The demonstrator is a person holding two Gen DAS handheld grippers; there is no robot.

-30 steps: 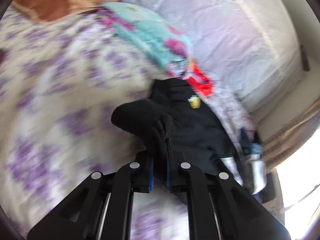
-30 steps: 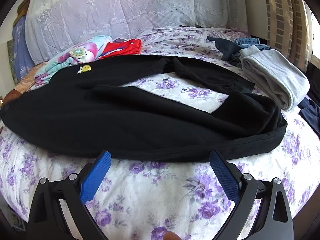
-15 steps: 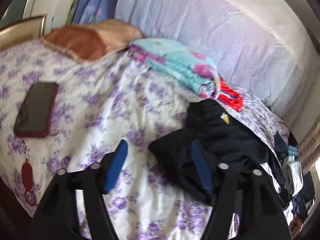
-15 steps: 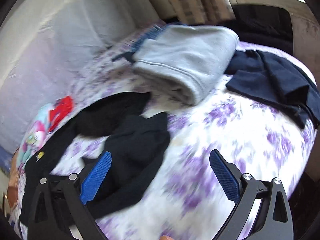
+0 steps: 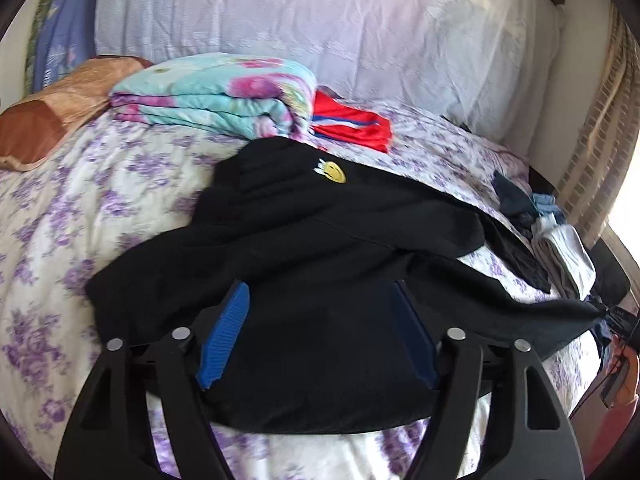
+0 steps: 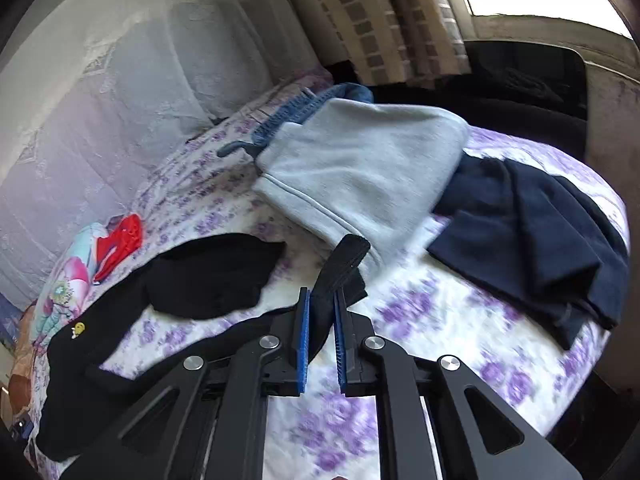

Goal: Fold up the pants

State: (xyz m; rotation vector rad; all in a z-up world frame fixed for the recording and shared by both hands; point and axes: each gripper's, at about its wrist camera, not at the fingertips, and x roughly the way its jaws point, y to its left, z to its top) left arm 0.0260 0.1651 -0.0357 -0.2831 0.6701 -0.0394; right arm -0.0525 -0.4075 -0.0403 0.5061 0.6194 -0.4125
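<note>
Pinching a cuff of the black pants (image 6: 216, 276) at frame centre, right gripper (image 6: 320, 320) fingers pressed on it; left gripper (image 5: 320, 336) is hovering, fingers spread, lower centre over the pants.

Left wrist view low over black pants (image 5: 320, 248), facing headboard — right wrist view faces window, both share pants.

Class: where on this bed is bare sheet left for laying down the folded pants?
Bare sheet lies left of the black pants, below the brown pillow and floral blanket. The far side is crowded: grey garment, navy garment, jeans.
</note>
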